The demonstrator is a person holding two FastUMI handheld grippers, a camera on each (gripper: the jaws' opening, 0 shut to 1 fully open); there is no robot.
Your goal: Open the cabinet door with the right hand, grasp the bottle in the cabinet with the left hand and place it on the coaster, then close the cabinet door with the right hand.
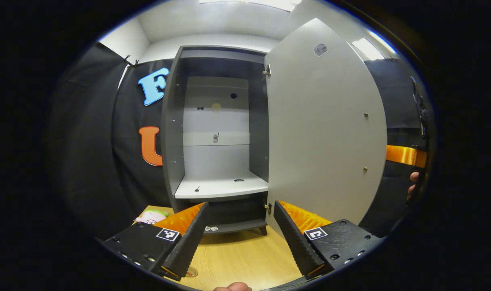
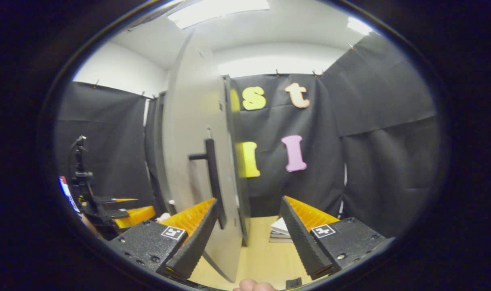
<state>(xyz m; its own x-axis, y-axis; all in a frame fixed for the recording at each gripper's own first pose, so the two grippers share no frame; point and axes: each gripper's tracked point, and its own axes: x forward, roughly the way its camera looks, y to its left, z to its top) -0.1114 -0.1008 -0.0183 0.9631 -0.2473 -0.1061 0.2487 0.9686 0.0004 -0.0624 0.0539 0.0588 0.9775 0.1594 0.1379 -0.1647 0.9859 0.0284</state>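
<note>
In the left gripper view, a small soft toy (image 1: 150,217) lies low on the left of the wooden table (image 1: 245,254). Next comes the cabinet (image 1: 173,133), standing wide open, with its lower shelf (image 1: 221,186) straight ahead of the left gripper (image 1: 241,204). That gripper is spread wide and holds nothing. I cannot tell where the bottle is; the shelf carries only small fittings. A round rim on the table beside the gripper's left finger may be the coaster, but too little of it shows to be sure. Right of the opening, the cabinet door (image 1: 322,133) is swung out on its hinges, its inner face toward this camera.

In the right gripper view, the door (image 2: 189,133) is seen nearly edge-on and upright. Its handle (image 2: 211,178) is a vertical bar on the outer face, just above the tip of the right gripper's left finger. The right gripper (image 2: 249,200) is also spread wide with nothing in it, and the door's free edge runs down between its fingers, closer to the left one.

Closing the door looks like the step in hand. The right gripper is the nearer one, and the handle lies slightly left of its centre line, long axis vertical.
</note>
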